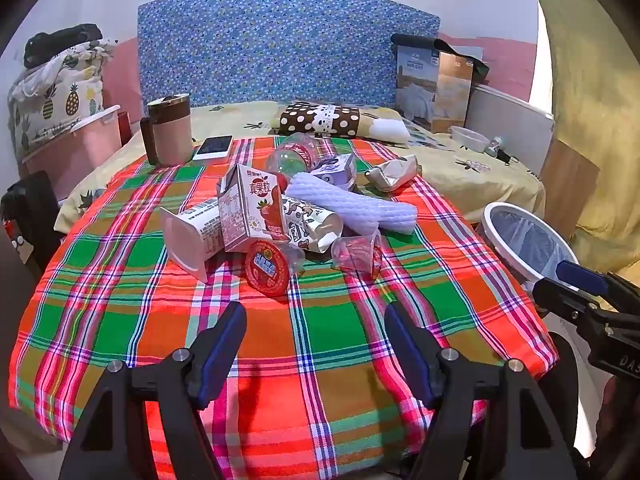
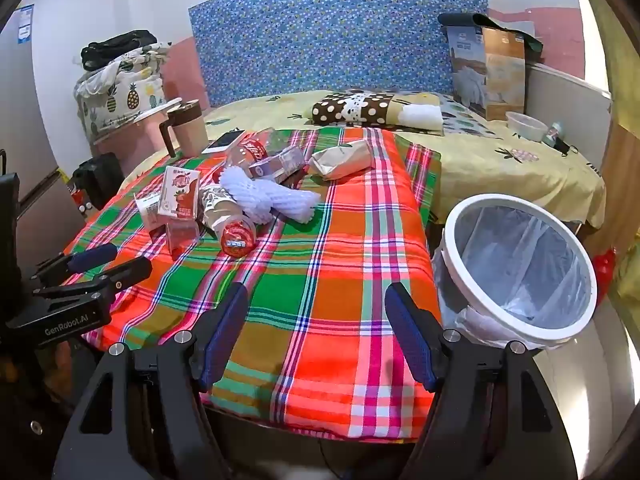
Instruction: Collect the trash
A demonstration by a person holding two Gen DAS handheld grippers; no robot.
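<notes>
A pile of trash lies mid-way on the plaid cloth [image 1: 320, 328]: a strawberry milk carton [image 1: 252, 212], a white yogurt cup [image 1: 192, 236], a red-lidded cup [image 1: 267, 267], a white foam net [image 1: 352, 204], a clear bottle [image 1: 294, 156] and a crumpled wrapper [image 1: 394, 174]. My left gripper [image 1: 315, 312] hovers open over the cloth, short of the pile. My right gripper [image 2: 317, 292] is also open with nothing between its fingers, above the cloth's near right part. The foam net [image 2: 272, 198] and the carton [image 2: 180, 192] lie to its far left. A white-rimmed bin [image 2: 452, 240] with a plastic liner stands off the right edge.
A lidded mug [image 1: 170, 128] and a phone [image 1: 214, 147] sit at the cloth's far left corner. Behind are a polka-dot pillow [image 1: 320, 120], a cardboard box [image 1: 436, 88] and a white bowl [image 1: 468, 138] on the yellow bedsheet. A pink storage box [image 1: 76, 148] stands at the left.
</notes>
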